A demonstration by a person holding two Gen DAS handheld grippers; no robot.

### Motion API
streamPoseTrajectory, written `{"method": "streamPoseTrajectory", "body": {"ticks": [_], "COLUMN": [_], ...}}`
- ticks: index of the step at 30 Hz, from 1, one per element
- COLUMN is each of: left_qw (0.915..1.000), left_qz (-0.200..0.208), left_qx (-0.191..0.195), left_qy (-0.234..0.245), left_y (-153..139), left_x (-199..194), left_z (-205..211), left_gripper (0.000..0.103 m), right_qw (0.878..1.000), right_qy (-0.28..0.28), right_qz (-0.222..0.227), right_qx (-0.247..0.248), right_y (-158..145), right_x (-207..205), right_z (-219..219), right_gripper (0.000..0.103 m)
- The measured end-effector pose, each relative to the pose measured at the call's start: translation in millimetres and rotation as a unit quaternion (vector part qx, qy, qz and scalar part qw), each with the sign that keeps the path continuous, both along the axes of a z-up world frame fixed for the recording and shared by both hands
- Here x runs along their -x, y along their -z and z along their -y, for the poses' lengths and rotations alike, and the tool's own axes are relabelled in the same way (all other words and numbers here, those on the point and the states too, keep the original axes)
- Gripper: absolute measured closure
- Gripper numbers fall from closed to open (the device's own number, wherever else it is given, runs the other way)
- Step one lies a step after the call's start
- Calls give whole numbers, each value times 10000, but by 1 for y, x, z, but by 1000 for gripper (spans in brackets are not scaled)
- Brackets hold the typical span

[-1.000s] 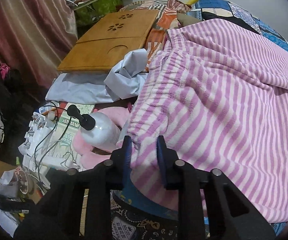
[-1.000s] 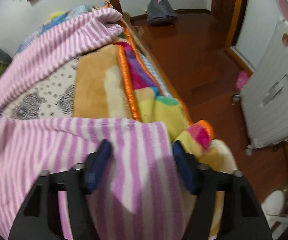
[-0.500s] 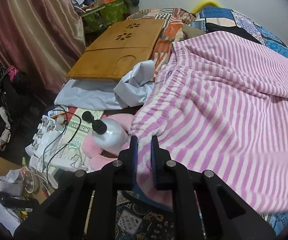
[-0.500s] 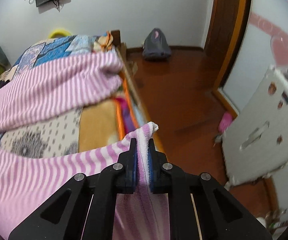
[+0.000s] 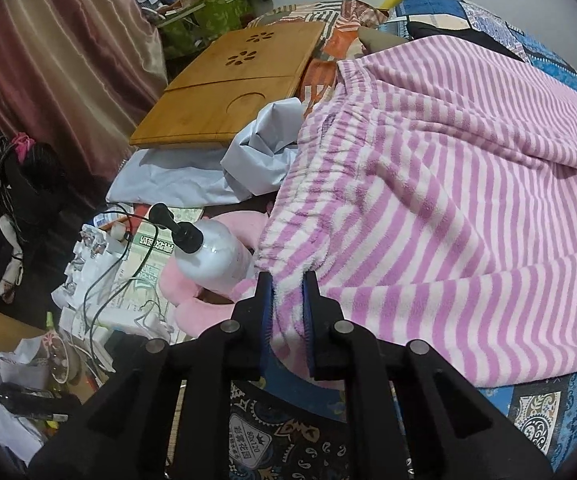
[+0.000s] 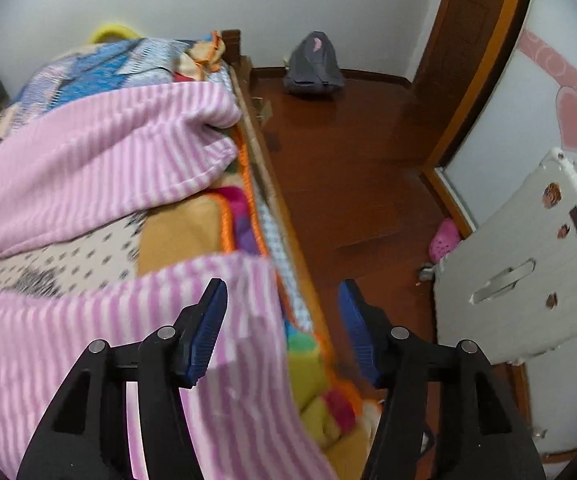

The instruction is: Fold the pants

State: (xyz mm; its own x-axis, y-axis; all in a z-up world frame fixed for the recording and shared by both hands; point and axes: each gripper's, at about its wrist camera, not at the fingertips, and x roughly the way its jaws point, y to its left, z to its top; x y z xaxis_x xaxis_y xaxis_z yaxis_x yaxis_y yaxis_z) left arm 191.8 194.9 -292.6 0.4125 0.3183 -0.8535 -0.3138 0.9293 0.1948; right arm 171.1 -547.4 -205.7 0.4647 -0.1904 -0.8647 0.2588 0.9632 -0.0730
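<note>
Pink-and-white striped fleece pants (image 5: 428, 216) lie spread over the bed, their gathered waistband toward the left in the left wrist view. My left gripper (image 5: 288, 292) is shut on the near corner of that waistband, with the fabric bunched between its blue pads. In the right wrist view the pants (image 6: 88, 168) show both legs, the near leg's hem lying under the gripper. My right gripper (image 6: 282, 312) hangs above that hem with its jaws opening; the pads do not press on the cloth.
A wooden lap tray (image 5: 236, 84), a grey cloth (image 5: 216, 172) and a white pump bottle (image 5: 212, 256) lie left of the pants among cables and papers. On the right, the bed's wooden edge (image 6: 284, 216) drops to a wooden floor with a grey bag (image 6: 314, 68) and a white radiator (image 6: 528, 256).
The left gripper closed on the waistband corner and stays shut on it. The right gripper rose, pinched the leg hem half a second ago, and has now let it go, jaws spread.
</note>
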Motion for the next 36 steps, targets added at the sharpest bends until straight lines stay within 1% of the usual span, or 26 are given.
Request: {"method": "streamPoseTrajectory", "body": {"ticks": [4, 6, 9, 11, 14, 16, 17, 18, 19, 20, 21, 23, 28, 31, 33, 36], "left_qw": [9999, 9999, 9999, 9999, 9999, 9999, 9999, 9998, 9998, 9998, 9998, 9998, 9995, 9989, 9985, 9980], "left_qz": [49, 65, 85, 96, 97, 112, 128, 137, 145, 145, 143, 135, 282, 425, 481, 502], "left_qx": [-96, -138, -123, -98, -99, -98, -96, -99, -106, -118, -136, -151, 9, 115, 219, 361], "left_qy": [-6, 5, -8, -25, -20, -24, -33, -39, -49, -59, -65, -65, -132, -136, -115, -123], "left_y": [2, 3, 3, 3, 3, 3, 3, 4, 4, 4, 4, 3, -8, -19, -25, -29], "left_x": [1, 2, 3, 3, 4, 5, 5, 6, 6, 6, 5, 5, 9, 13, 16, 23], "left_z": [4, 6, 5, 5, 5, 5, 5, 5, 5, 6, 6, 7, 2, 2, 3, 3], "left_gripper": [90, 90, 90, 90, 90, 90, 90, 90, 90, 90, 90, 90, 90, 94, 94, 94], "right_qw": [9997, 9990, 9958, 9941, 9872, 9859, 9860, 9858, 9853, 9853, 9859, 9884, 9944, 9953, 9956, 9963], "right_qy": [135, 277, 546, 734, 1059, 1072, 1010, 933, 877, 839, 811, 728, 625, 629, 652, 685], "right_qz": [-82, -203, -383, -457, -226, -213, -194, -173, -131, -86, -48, -26, 170, 322, 337, 251], "right_qx": [-172, -299, -626, -660, -1168, -1267, -1310, -1386, -1457, -1483, -1464, -1333, -837, -666, -589, -452], "right_y": [-1, 7, 26, 37, 42, 46, 47, 47, 46, 44, 43, 41, 26, 10, 1, 0], "right_x": [44, 64, 88, 94, 103, 96, 95, 95, 96, 95, 96, 96, 96, 101, 108, 119], "right_z": [1, 2, 6, 11, 22, 20, 19, 17, 16, 13, 11, 6, -1, 2, 4, 6], "right_gripper": [48, 47, 47, 47, 47, 48, 56, 68, 74, 85, 90, 93, 95, 95, 95, 95]}}
